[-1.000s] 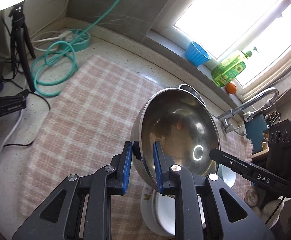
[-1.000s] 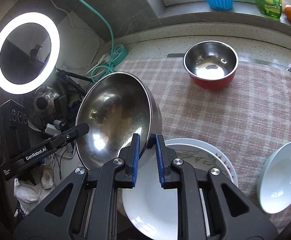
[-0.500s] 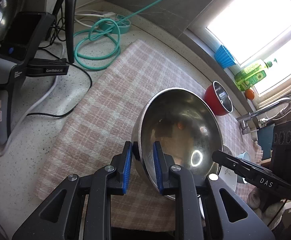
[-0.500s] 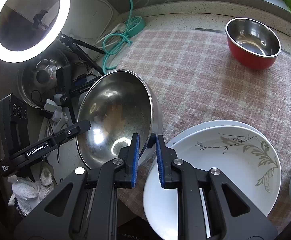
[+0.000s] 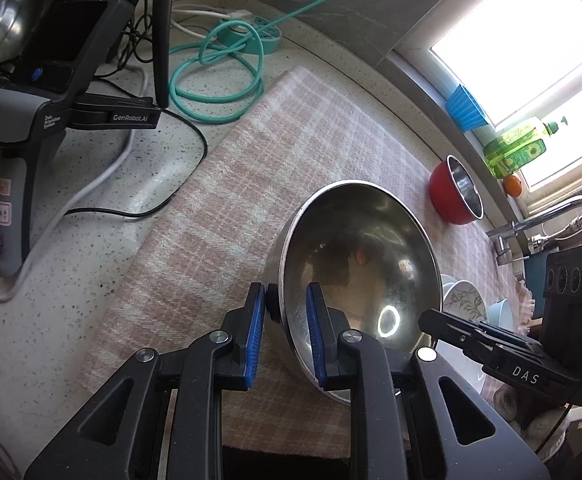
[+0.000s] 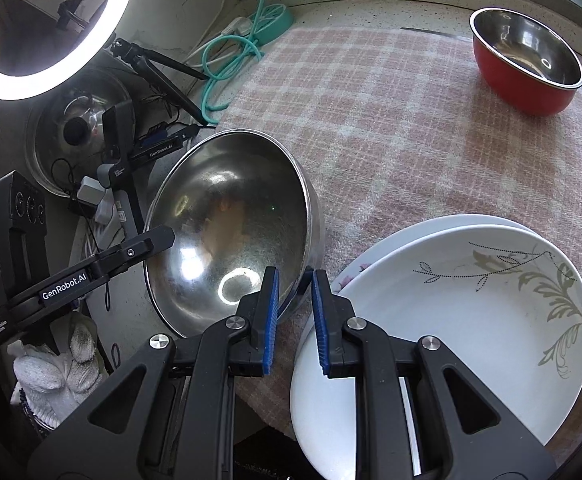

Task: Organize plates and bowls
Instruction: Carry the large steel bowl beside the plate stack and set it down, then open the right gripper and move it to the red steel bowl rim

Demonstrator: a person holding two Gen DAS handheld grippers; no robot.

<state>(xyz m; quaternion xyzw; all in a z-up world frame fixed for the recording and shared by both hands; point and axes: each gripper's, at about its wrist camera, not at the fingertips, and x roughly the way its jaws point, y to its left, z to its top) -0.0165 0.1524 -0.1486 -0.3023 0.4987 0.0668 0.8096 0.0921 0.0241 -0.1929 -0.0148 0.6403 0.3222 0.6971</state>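
Note:
A large steel bowl (image 5: 359, 264) (image 6: 227, 232) hangs tilted, low over the near left part of the pink checked cloth (image 5: 291, 140) (image 6: 391, 120). My left gripper (image 5: 287, 308) is shut on its rim on one side, and my right gripper (image 6: 294, 292) is shut on the opposite rim. Each blue pad pair has one pad inside the bowl and one outside. A stack of white plates (image 6: 471, 320), the top one with a leaf pattern, lies just right of the bowl. A red bowl with a steel inside (image 6: 527, 68) (image 5: 455, 192) stands at the cloth's far end.
A pale blue bowl (image 5: 499, 312) sits beyond the plates. Left of the cloth are a spare gripper on a stand (image 5: 31, 120), cables, a teal hose (image 5: 215, 76), a ring light (image 6: 43, 28) and a pot lid (image 6: 79, 128). A tap (image 5: 543, 216) and a windowsill with a bottle (image 5: 515, 148) lie to the far right.
Both grippers have carried the steel bowl down and to the left, away from above the plates toward the cloth's near left part. Their grip on the rim is unchanged.

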